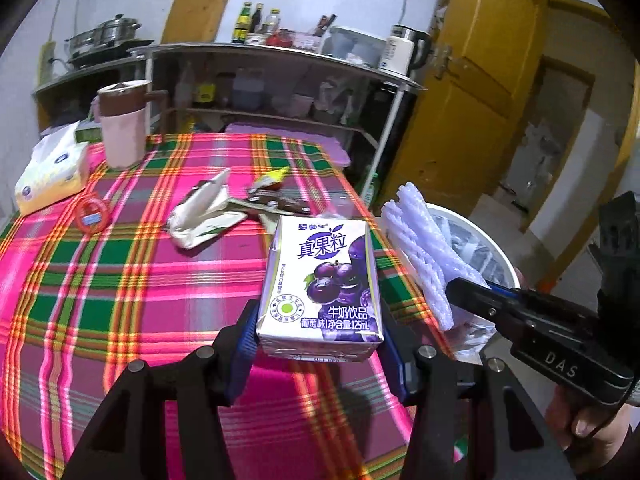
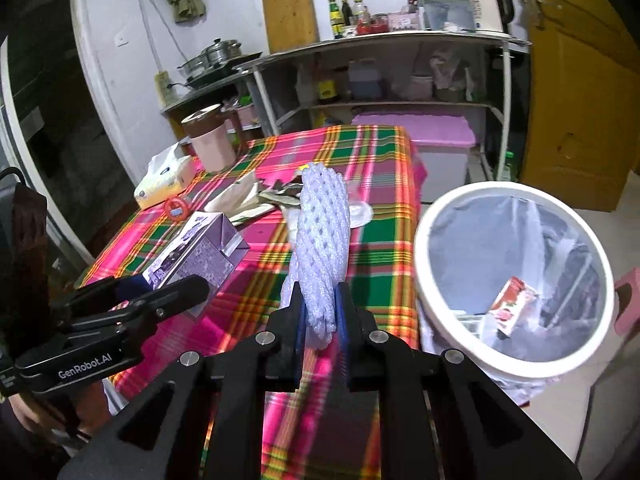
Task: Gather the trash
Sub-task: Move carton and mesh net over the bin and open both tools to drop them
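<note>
My left gripper [image 1: 320, 344] is clamped on one purple grape milk-drink carton [image 1: 323, 286], its blue pads pressed to the carton's two sides, and I hold it above the near part of the plaid tablecloth [image 1: 120, 280]. My right gripper [image 2: 322, 316] is closed on one white foam fruit net [image 2: 318, 248], folded flat and standing upright between the fingers, over the table's right edge. From the left wrist camera that net [image 1: 420, 248] sits just right of the carton and partly in front of the bin.

The white round trash bin [image 2: 436, 312] stands on the floor just beside the table's right edge, lined with a clear bag, mouth wide and facing up. One red-and-white carton [image 2: 514, 308] lies inside it, along with paper I can't make out.

Still on the cloth, past the carton: one crumpled pale paper wrapper [image 1: 208, 212] and a small heap of dark wrappers [image 1: 276, 196] near the middle, touching each other; I cannot count the pieces in the heap. Along the left edge sit one red round timer [image 1: 93, 215], one tissue pack [image 1: 52, 172] and one pink jug with a brown lid [image 1: 122, 128]. The near half of the cloth lies bare under my grippers. Behind the table stands a metal shelf rack [image 1: 280, 64], and the yellow door [image 1: 472, 92] is to its right.
</note>
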The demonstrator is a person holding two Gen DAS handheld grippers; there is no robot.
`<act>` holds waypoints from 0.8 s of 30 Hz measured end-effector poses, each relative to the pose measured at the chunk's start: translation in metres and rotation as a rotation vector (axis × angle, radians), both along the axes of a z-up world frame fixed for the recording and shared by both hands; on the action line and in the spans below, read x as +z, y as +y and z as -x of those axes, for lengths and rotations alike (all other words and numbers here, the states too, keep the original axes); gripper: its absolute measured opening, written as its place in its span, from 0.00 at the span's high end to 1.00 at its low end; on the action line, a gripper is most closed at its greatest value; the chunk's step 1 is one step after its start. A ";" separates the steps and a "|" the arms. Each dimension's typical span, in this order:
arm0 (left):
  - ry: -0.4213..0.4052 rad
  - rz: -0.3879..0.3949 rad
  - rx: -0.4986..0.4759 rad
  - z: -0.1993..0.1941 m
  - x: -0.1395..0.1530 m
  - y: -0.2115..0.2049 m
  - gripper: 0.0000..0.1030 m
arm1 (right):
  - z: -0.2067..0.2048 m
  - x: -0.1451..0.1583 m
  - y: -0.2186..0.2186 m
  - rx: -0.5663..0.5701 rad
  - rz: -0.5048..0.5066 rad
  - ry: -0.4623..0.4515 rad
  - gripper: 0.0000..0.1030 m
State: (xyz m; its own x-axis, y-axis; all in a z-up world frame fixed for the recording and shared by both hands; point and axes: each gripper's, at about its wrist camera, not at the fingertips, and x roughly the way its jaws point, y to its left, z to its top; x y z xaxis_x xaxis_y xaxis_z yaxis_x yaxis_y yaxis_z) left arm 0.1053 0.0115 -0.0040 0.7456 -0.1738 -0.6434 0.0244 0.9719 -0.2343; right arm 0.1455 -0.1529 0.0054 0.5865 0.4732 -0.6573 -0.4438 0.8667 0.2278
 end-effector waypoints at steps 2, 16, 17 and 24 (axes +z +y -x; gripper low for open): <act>-0.002 -0.004 -0.022 -0.004 0.001 -0.009 0.47 | 0.000 0.000 -0.008 -0.017 0.001 -0.002 0.86; -0.031 -0.027 -0.152 -0.031 0.008 -0.066 0.47 | -0.008 -0.003 -0.074 -0.174 0.015 0.008 0.86; -0.031 -0.028 -0.159 -0.032 0.008 -0.069 0.47 | -0.009 -0.004 -0.078 -0.186 0.016 0.010 0.86; -0.031 -0.034 -0.211 -0.048 0.007 -0.092 0.47 | -0.014 -0.007 -0.103 -0.246 0.019 0.019 0.86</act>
